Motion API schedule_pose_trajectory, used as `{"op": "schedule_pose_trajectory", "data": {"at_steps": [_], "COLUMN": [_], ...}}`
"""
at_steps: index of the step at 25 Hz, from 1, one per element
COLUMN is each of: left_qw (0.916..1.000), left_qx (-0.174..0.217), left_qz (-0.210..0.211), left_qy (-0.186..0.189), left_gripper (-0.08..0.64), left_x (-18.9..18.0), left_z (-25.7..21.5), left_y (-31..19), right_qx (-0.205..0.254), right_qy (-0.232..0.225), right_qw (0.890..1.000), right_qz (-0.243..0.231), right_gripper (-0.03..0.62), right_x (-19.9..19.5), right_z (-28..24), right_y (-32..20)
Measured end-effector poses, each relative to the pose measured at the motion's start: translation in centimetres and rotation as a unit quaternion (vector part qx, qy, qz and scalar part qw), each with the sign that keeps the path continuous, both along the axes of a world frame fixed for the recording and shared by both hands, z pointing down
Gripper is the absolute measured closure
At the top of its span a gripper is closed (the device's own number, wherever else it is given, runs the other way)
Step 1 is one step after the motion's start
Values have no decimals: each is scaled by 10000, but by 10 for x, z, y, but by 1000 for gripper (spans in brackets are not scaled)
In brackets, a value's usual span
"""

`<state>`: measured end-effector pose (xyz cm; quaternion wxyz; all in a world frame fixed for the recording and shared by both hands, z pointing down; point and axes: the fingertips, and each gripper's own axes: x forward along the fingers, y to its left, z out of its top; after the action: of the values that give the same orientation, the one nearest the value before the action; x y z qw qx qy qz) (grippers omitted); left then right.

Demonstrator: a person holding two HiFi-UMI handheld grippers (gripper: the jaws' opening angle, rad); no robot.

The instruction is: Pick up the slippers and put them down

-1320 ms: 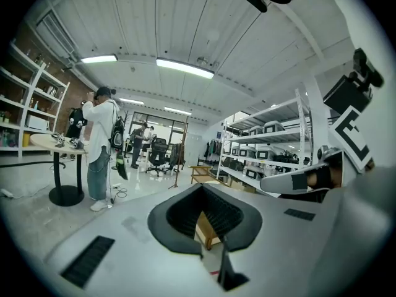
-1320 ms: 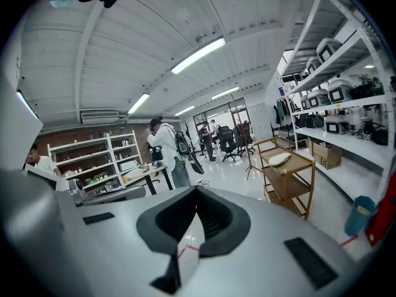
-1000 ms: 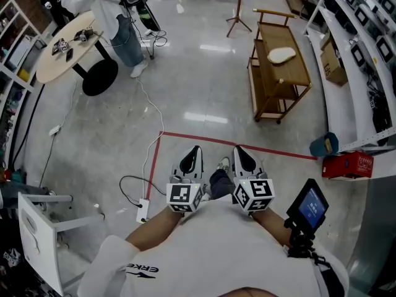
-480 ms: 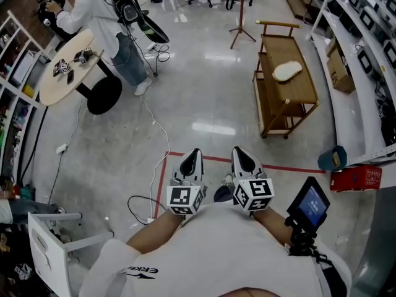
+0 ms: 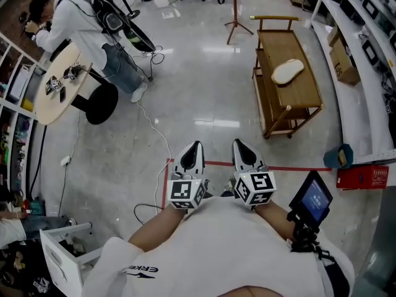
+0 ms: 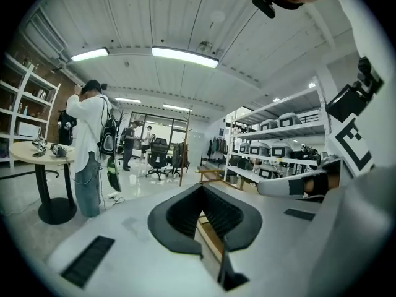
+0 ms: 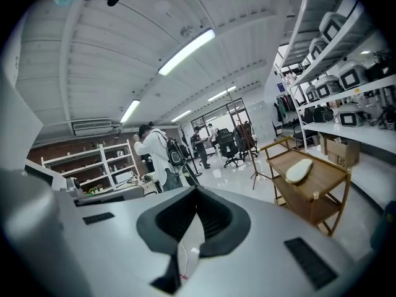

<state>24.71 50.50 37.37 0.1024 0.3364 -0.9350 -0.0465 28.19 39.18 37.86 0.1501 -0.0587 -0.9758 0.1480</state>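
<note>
Left hand-held gripper [image 5: 193, 146]: jaws clenched, pads meeting at the tips, nothing between them. Right hand-held gripper [image 5: 241, 143]: jaws likewise closed and empty. Both sit side by side in front of the person's chest, pointing out over the floor.

Floor [image 5: 204, 91]: grey and glossy. It carries every item listed below.

Wooden trolley [image 5: 297, 94]: stands ahead and to the right of both grippers, well apart from them.

Second person [image 5: 80, 30]: stands at the far left, beside a round worktop [image 5: 49, 104] with small items on it.

Red tape line [image 5: 297, 167]: runs across the floor just beyond the gripper tips, between them and the trolley.

Slipper [image 5: 288, 71]: one pale slipper lies flat and diagonal on the trolley's top shelf, about mid-length, nearer the right edge. Neither gripper touches it.
</note>
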Motion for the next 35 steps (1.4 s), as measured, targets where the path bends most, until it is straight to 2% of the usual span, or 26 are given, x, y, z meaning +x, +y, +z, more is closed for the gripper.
{"op": "schedule_pose_trajectory", "data": {"at_steps": [6, 13, 17, 25, 30, 35], "left_qw": [9995, 9958, 9901, 9771, 9693, 9604], "left_qx": [3, 151, 148, 197, 180, 193], "left_qz": [256, 877, 1379, 2107, 2429, 2745], "left_qy": [160, 220, 205, 229, 339, 450], "left_gripper": [555, 555, 555, 555, 555, 556], "left_x": [-42, -117, -163, -247, -277, -292], "left_z": [8, 16, 14, 17, 29, 33], "left_y": [-25, -37, -49, -52, -57, -87], "right_qx": [-65, 96, 161, 209, 251, 286], "right_qy": [164, 237, 181, 145, 261, 317], "right_qw": [9992, 9948, 9898, 9765, 9686, 9584], "right_qz": [353, 983, 1407, 2142, 2458, 2823], "right_gripper": [589, 589, 589, 589, 589, 589], "right_x": [-30, -90, -127, -195, -214, -222], "right_z": [10, 15, 6, 5, 14, 14], "right_y": [-26, -33, -38, -26, -26, -53]}}
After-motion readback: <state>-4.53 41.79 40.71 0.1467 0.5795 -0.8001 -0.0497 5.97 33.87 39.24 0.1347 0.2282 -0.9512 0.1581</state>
